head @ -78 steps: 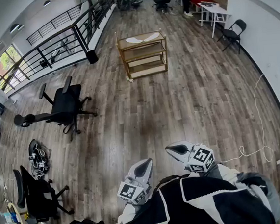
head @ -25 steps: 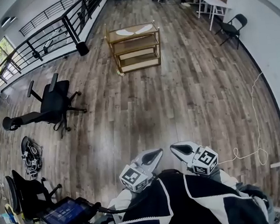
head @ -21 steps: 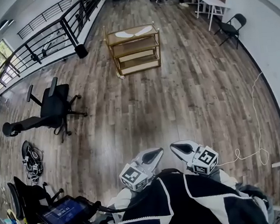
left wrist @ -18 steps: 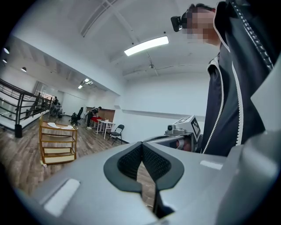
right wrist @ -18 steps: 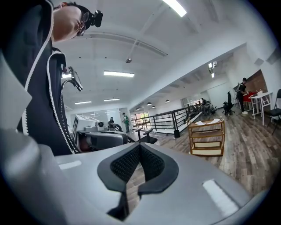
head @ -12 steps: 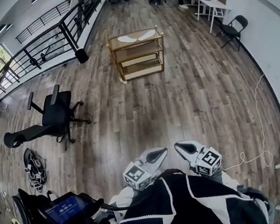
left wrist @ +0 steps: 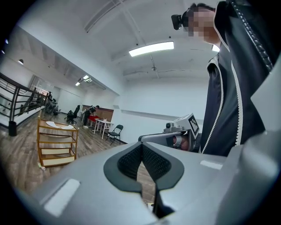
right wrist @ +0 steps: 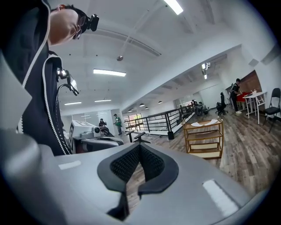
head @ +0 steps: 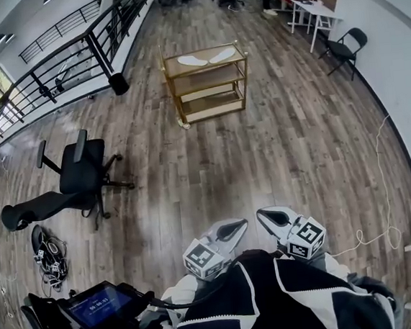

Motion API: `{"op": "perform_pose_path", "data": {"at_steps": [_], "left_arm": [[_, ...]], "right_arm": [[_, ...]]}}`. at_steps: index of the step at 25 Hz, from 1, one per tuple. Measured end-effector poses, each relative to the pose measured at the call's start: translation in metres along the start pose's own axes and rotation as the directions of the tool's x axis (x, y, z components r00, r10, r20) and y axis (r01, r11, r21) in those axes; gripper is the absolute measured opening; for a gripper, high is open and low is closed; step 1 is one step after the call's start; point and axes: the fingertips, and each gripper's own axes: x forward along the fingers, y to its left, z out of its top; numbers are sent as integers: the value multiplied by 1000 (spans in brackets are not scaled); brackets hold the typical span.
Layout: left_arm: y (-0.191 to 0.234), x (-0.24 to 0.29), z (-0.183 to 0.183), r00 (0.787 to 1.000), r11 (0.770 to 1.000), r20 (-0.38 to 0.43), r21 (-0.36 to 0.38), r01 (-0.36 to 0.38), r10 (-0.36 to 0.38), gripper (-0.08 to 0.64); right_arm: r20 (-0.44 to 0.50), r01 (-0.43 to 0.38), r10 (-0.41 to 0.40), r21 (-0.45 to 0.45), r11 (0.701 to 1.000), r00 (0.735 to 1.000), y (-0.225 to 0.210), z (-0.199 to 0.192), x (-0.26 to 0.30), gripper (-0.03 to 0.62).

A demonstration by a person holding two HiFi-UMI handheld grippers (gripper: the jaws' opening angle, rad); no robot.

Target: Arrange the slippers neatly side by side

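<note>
Slippers [head: 192,60] lie atop the rack [head: 206,71], well apart from the left gripper [head: 235,227] and right gripper [head: 265,215]; both fingers together, empty.

Bright ceiling light, heavy fisheye distortion

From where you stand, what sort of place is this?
Probably an open office or lab on an upper floor: a black office chair, a white table by the wall, a black railing along one side. A wooden rack holding two slippers stands mid-floor.
</note>
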Motion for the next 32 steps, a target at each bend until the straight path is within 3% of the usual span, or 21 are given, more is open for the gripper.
{"op": "perform_pose_path", "data": {"at_steps": [7,15,21,32], "left_arm": [[24,-5,-6,1000,999,-2,-39,12,-12,11],[54,17,-10,1000,998,-10,-58,21,-21,11],[94,45,-1,999,996,-11,-73,-43,42,11],[182,149,44,993,992,26,-43,-117,118,11]], "right_arm": [[-32,12,-12,1,1000,999,-7,0,22,5],[11,86,-86,27,996,996,-53,8,31,5],[-1,8,-8,41,999,1000,-97,19,59,5],[-11,-91,91,30,995,996,-226,76,93,5]]}}
